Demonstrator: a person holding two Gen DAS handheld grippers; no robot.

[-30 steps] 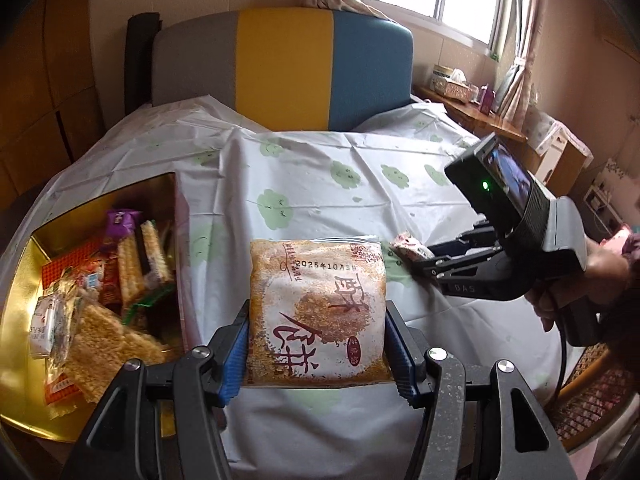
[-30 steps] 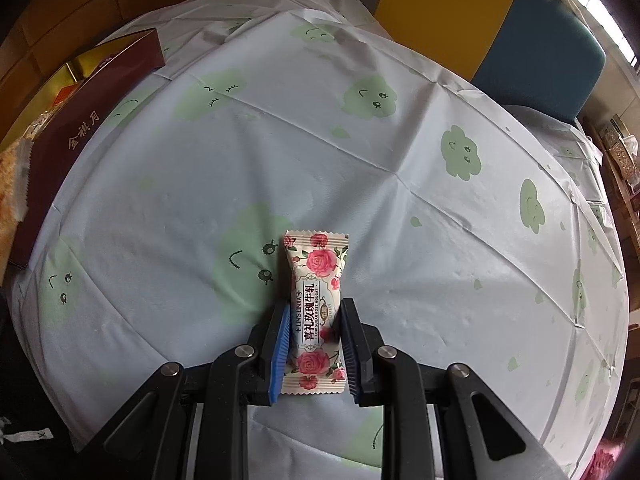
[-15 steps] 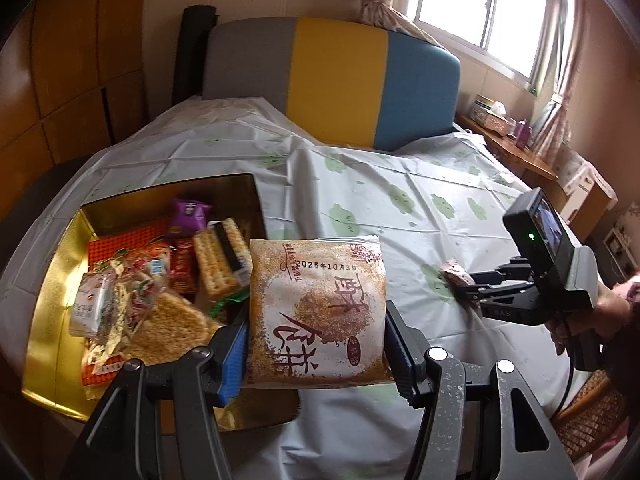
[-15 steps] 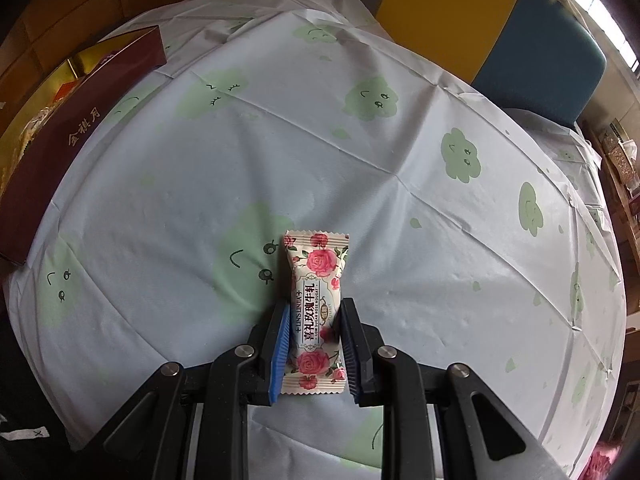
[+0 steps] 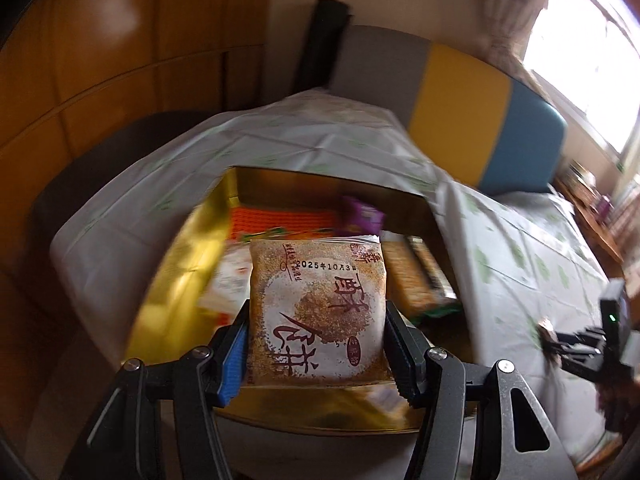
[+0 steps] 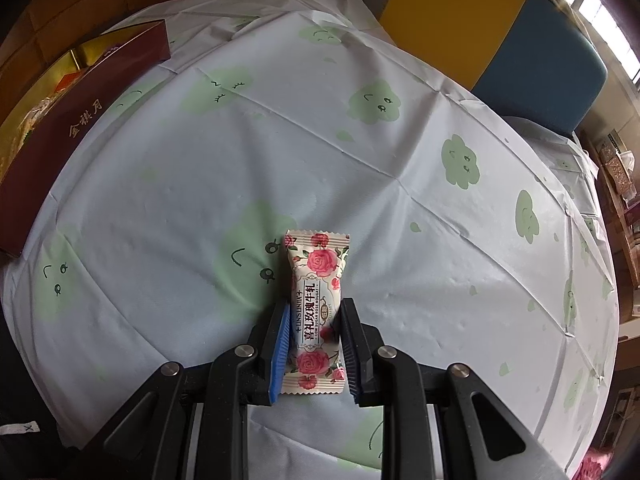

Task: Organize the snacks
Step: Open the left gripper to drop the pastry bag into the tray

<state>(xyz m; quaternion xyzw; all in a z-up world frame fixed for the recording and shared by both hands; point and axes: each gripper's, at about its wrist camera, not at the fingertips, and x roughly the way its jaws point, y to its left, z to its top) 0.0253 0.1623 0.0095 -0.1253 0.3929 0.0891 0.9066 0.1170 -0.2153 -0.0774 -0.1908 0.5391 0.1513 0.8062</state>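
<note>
Left hand-held gripper [image 5: 316, 344]: pinched on the two side edges of a flat biscuit packet [image 5: 318, 312], which is held above the gold box [image 5: 176, 276].
Biscuit packet: its bottom edge is covered by the jaws; the printed date and large brown characters can be read.
Gold box: set on the counter [image 6: 400, 240], which is covered by a white cloth with green clouds; the snacks inside are smeared by motion blur, and the middle of the box is hidden behind the packet. A purple wrapper [image 5: 362, 216] and an orange liner [image 5: 280, 220] are made out at the back.
Right hand-held gripper [image 6: 314, 344]: pressed together on a rose-print candy [image 6: 316, 312], held just over the cloth; whether the candy touches it cannot be told.
Box seen from the right wrist: cut off at the left edge, only its dark red side [image 6: 80, 120] with gold lettering is shown.
Right hand-held gripper in the left view [image 5: 592, 344]: blurred and partly cut off at the frame edge.
</note>
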